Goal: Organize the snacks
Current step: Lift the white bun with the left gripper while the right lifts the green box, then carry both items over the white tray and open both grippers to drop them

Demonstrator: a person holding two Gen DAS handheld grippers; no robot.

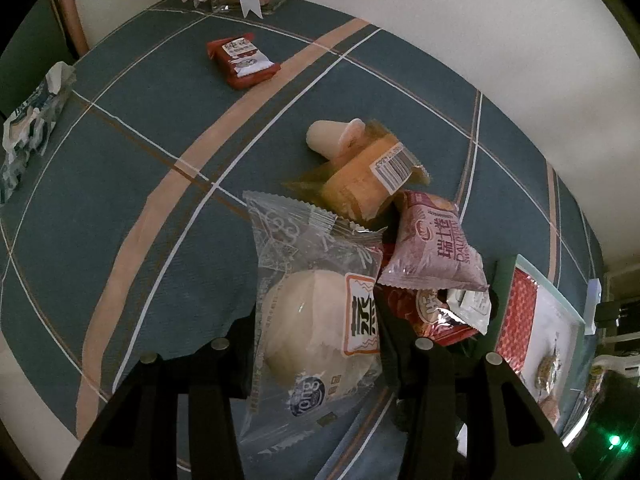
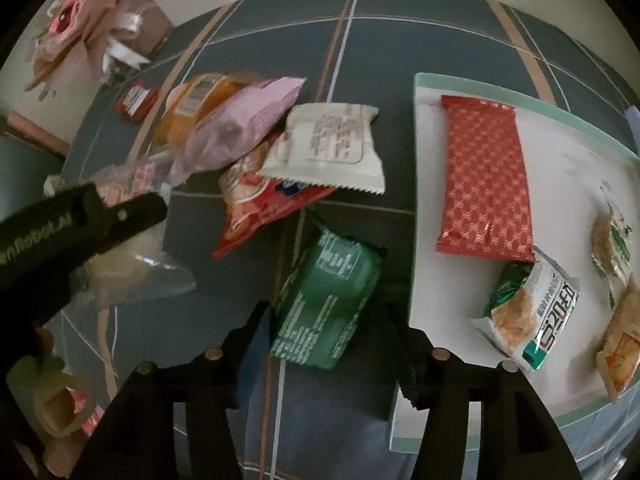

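My left gripper is shut on a clear-wrapped white bun, held over the blue tablecloth beside a pile: an orange cake pack, a pink pack and a red pack. My right gripper is shut on a green snack pack, just left of the white tray. The tray holds a red wafer pack and several small packs. The left gripper shows at the left of the right wrist view with the bun.
A small red pack lies far back on the cloth. A white pack and a red pack lie in the pile. A flower decoration in a jar stands at the back. A crumpled wrapper lies at the left edge.
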